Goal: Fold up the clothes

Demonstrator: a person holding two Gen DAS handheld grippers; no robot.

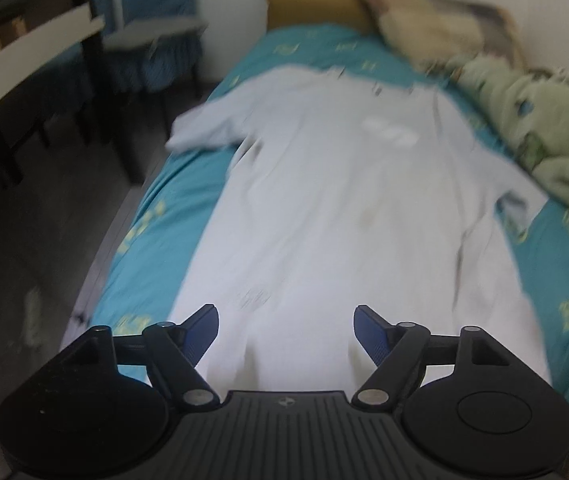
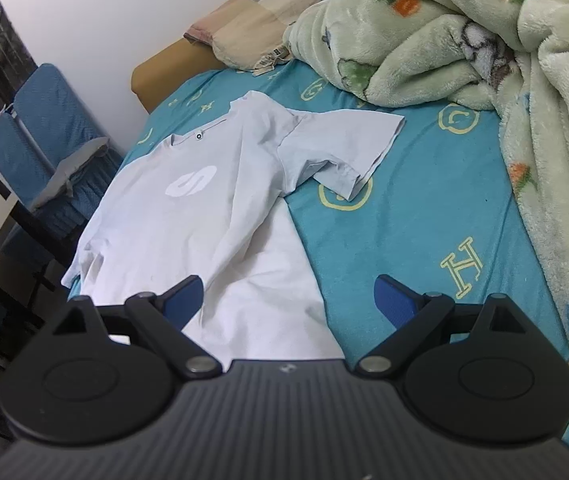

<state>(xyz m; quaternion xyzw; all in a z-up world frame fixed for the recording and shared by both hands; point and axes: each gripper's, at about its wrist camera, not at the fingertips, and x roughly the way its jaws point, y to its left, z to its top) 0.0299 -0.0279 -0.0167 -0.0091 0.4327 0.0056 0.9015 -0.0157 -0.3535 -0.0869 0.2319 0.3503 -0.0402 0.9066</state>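
A white T-shirt (image 1: 324, 208) lies spread face up on a bed with a teal sheet (image 1: 140, 232), collar toward the headboard; the left wrist view is blurred. My left gripper (image 1: 286, 316) hovers over the shirt's lower hem, open, nothing between its blue pads. In the right wrist view the same T-shirt (image 2: 204, 208) shows a white oval logo on the chest and one sleeve spread out to the right. My right gripper (image 2: 288, 288) hangs above the shirt's lower right edge and the teal sheet (image 2: 404, 216), open and empty.
A pale green fleece blanket (image 2: 464, 40) is heaped along the bed's right side, with a patchwork pillow (image 2: 252, 12) at the brown headboard (image 2: 164, 68). Blue chairs (image 2: 44, 128) and a dark table (image 1: 12, 64) stand on the floor to the left of the bed.
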